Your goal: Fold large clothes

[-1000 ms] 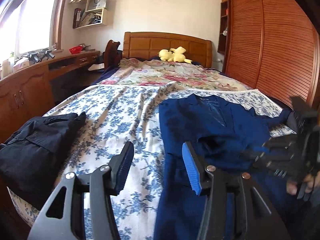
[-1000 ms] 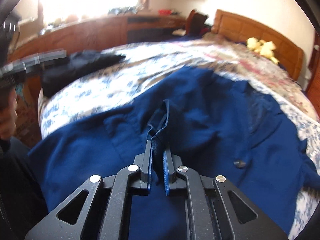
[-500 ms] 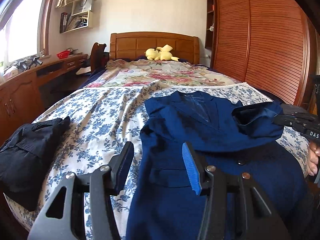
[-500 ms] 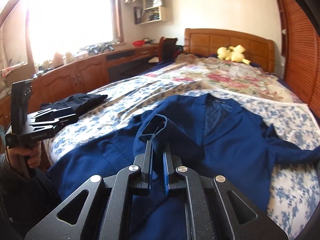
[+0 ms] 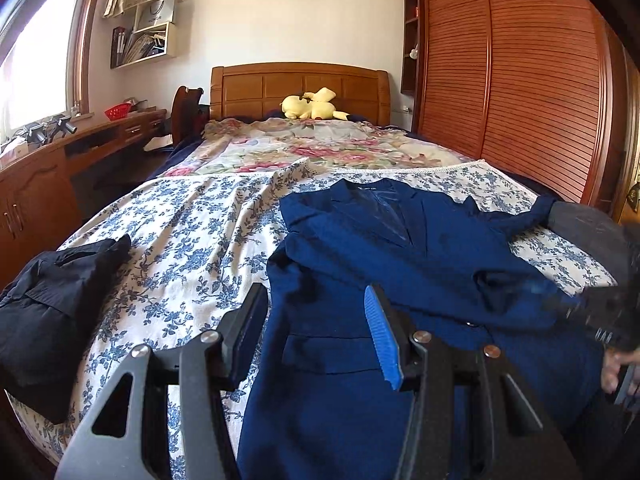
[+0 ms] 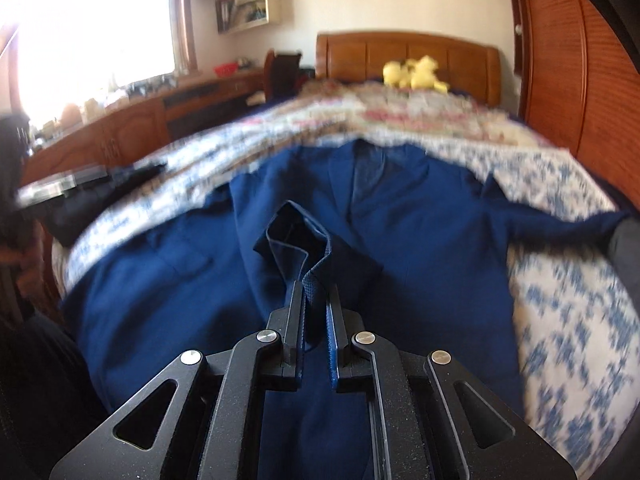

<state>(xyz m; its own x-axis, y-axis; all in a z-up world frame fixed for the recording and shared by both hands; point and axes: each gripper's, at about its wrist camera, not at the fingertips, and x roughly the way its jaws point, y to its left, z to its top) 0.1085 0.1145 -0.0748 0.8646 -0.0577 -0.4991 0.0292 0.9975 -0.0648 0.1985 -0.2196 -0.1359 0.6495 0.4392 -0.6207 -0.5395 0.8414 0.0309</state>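
Note:
A navy blue suit jacket lies face up on the bed, collar toward the headboard; it also shows in the right wrist view. My left gripper is open and empty, hovering above the jacket's lower left front. My right gripper is shut on the cuff of one jacket sleeve, folded across the jacket's front. In the left wrist view the right gripper appears blurred at the right edge, holding that sleeve end.
A folded black garment lies at the bed's left edge on the blue floral sheet. A yellow plush toy sits by the wooden headboard. A wooden desk runs along the left, a slatted wardrobe along the right.
My right gripper has carried the sleeve cuff further across and lower over the jacket's front. My left gripper stays open, its view shifted slightly.

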